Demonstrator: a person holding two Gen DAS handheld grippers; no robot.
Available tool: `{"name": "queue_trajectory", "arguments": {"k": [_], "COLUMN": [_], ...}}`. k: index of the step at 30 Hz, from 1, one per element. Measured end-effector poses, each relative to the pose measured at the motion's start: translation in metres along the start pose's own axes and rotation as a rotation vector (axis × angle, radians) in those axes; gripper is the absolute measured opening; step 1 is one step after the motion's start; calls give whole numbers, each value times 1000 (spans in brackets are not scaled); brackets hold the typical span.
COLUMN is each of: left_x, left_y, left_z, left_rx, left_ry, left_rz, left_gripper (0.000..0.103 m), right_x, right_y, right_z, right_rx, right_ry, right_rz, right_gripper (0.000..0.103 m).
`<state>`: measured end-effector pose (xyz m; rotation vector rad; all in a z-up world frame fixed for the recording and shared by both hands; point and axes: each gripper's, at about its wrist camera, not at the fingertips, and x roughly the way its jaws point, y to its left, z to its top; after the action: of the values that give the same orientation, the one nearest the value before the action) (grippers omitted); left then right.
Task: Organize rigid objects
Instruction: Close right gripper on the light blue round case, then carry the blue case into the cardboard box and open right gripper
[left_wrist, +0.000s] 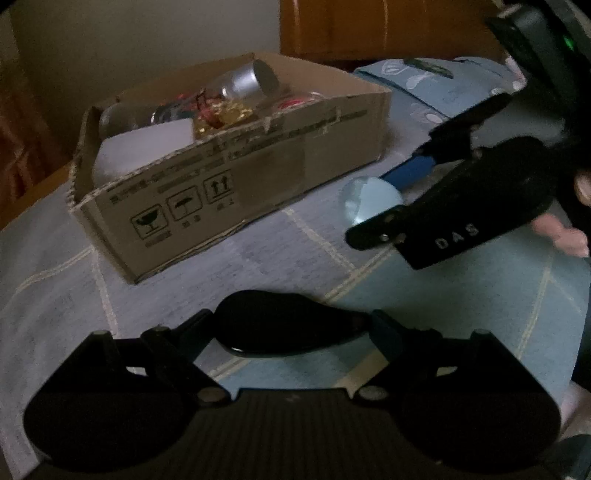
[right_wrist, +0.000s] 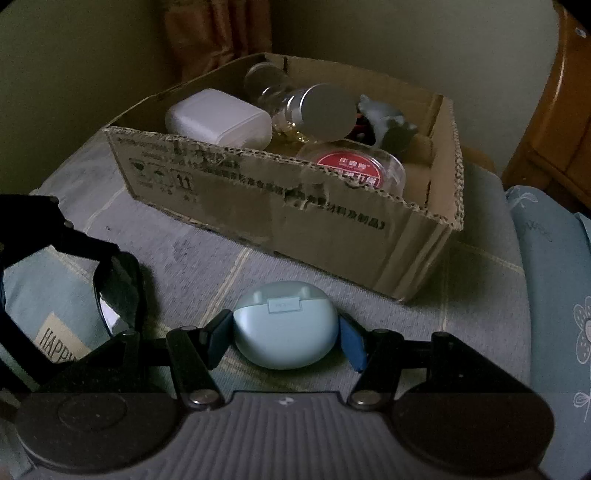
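1. We see a pale blue earbud case (right_wrist: 285, 325), rounded and pebble-shaped, with a small rectangular label plate near its hinge edge. It rests on the grey checked cloth (right_wrist: 369, 266).
2. Our right gripper (right_wrist: 285, 334) has its blue pads (right_wrist: 351, 343) pressed against both sides of the case, so the jaws are closed about it at roughly the case's width.
3. Our left gripper (left_wrist: 291, 332) clasps a glossy black, oval object (left_wrist: 284, 328) between its fingers; what that object is, we cannot tell.
4. The cardboard box (right_wrist: 332, 225) stands on the cloth just beyond the case, its torn near wall facing us. Inside lie a white case (right_wrist: 218, 118), a silver-capped jar (right_wrist: 317, 110) and a clear tub with a red lid (right_wrist: 354, 166).
5. A strip of bare cloth lies between case and box wall. A blue patterned pillow (right_wrist: 554, 277) borders the right side.
6. From the left wrist view, the right gripper (left_wrist: 380, 195) sits well right of the box.
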<state>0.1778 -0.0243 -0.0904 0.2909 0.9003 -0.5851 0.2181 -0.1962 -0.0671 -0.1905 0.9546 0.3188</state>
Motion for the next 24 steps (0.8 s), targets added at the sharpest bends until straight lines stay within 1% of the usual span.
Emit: {"name": "queue_trajectory", "arguments": {"k": [8, 14, 17, 21, 24], "left_x": [-7, -33, -46, -57, -58], "left_y": [8, 4, 3, 7, 8], "left_z": [6, 23, 40, 69, 92], "left_rx": [-53, -26, -4, -12, -11], "left_ry": [45, 36, 12, -46, -85], "left_rz": [29, 56, 70, 62, 69], "left_gripper": [89, 89, 89, 89, 89], "right_x": [-13, -37, -55, -77, -89], "right_y": [4, 1, -4, -9, -13], "right_z": [-7, -6, 0, 11, 21], "right_rx": [-35, -85, -105, -119, -134], "right_ry": [17, 10, -17, -58, -85], "right_rz": [40, 57, 55, 56, 47], "right_gripper": [66, 66, 66, 66, 66]}}
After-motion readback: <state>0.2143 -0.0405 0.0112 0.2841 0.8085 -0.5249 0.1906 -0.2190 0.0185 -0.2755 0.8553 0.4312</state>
